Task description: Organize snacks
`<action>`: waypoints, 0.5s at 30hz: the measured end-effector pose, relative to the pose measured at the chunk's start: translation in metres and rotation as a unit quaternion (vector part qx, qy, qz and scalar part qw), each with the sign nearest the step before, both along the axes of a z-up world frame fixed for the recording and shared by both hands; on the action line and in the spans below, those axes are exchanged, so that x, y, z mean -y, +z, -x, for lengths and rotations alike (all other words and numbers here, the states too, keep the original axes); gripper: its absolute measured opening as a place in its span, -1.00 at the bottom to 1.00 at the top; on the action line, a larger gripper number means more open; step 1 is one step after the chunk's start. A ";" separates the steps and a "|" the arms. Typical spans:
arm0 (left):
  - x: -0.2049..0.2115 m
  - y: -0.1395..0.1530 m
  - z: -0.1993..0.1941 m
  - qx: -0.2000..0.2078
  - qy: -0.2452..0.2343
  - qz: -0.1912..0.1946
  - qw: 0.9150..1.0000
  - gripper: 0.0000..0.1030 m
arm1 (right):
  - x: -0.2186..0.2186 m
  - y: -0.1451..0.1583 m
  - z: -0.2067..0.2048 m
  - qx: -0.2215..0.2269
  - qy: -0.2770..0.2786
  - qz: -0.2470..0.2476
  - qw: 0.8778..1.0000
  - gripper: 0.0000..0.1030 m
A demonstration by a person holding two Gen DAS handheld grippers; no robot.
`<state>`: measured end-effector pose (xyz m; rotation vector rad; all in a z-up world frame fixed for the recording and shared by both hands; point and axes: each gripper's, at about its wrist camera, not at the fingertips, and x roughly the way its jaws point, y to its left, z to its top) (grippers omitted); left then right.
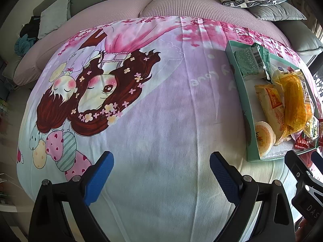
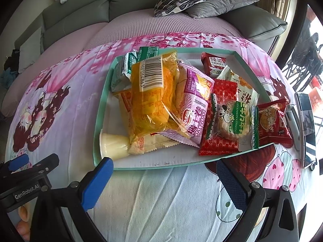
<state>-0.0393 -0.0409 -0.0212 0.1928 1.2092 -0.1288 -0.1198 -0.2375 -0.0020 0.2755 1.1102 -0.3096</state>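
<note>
Both jaws gape near tray (image 2: 105, 109)'s front edge; snacks (image 2: 153, 98) seemingly overhang right.

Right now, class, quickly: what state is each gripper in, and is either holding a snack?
Left gripper: open, holding nothing, above the blanket.
Right gripper: open, holding nothing, just short of the snack tray.

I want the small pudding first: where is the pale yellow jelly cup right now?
The pale yellow jelly cup lies on its side in the teal tray's near-left corner, beside the yellow cake packet, just beyond the right gripper.
</note>
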 end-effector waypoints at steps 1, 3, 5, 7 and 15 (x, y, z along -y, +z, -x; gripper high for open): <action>0.000 0.000 0.000 0.000 0.000 0.000 1.000 0.86 | 0.000 0.000 0.000 -0.001 0.000 0.000 1.000 1.00; 0.000 0.000 0.000 0.000 0.000 0.000 1.000 0.86 | 0.000 -0.001 0.000 -0.002 0.001 0.000 1.000 1.00; 0.000 0.000 0.000 0.000 0.000 0.000 1.000 0.86 | 0.000 -0.001 0.000 -0.002 0.001 0.000 1.000 1.00; 0.000 0.000 0.000 0.000 0.000 0.000 1.000 0.86 | 0.000 -0.001 0.000 -0.002 0.000 0.000 1.000 1.00; -0.001 0.000 0.000 0.000 0.000 0.000 1.000 0.86 | 0.001 -0.001 0.000 -0.003 0.001 -0.001 1.000 1.00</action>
